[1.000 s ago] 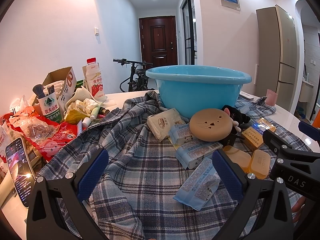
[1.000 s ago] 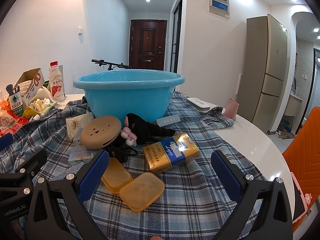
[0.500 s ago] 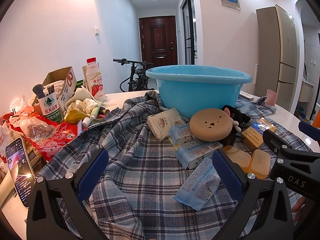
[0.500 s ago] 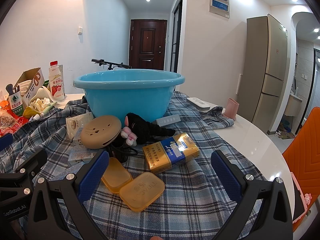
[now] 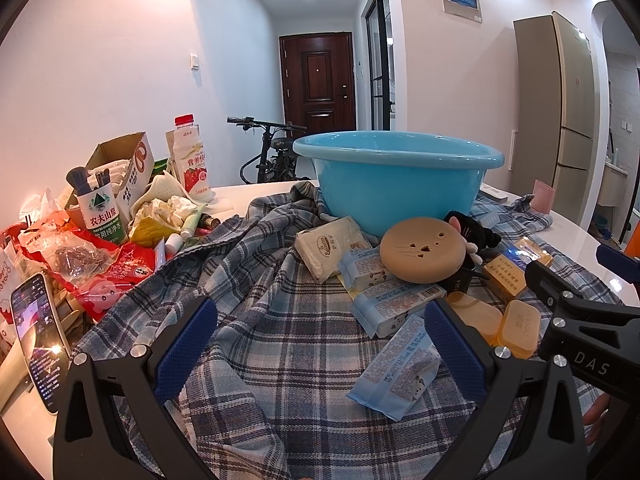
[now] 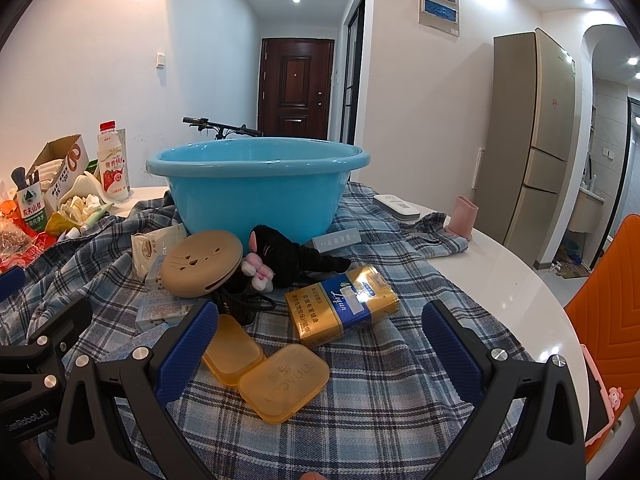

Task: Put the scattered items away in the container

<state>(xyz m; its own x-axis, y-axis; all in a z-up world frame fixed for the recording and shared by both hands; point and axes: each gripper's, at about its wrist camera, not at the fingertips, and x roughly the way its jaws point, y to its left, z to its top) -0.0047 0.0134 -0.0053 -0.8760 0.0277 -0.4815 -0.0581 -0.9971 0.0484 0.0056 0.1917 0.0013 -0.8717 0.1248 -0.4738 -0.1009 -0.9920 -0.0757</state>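
Observation:
A blue plastic basin stands on a plaid cloth; it also shows in the right wrist view. In front of it lie a tan round case, a black plush toy, a white tissue pack, light-blue packets, a gold carton and an open orange box. My left gripper is open and empty, low over the cloth before the packets. My right gripper is open and empty, just before the orange box.
At the left are a cardboard box, a drink bottle, red bags and a phone. A pink cup and a white remote sit on the white table. An orange chair stands at the right.

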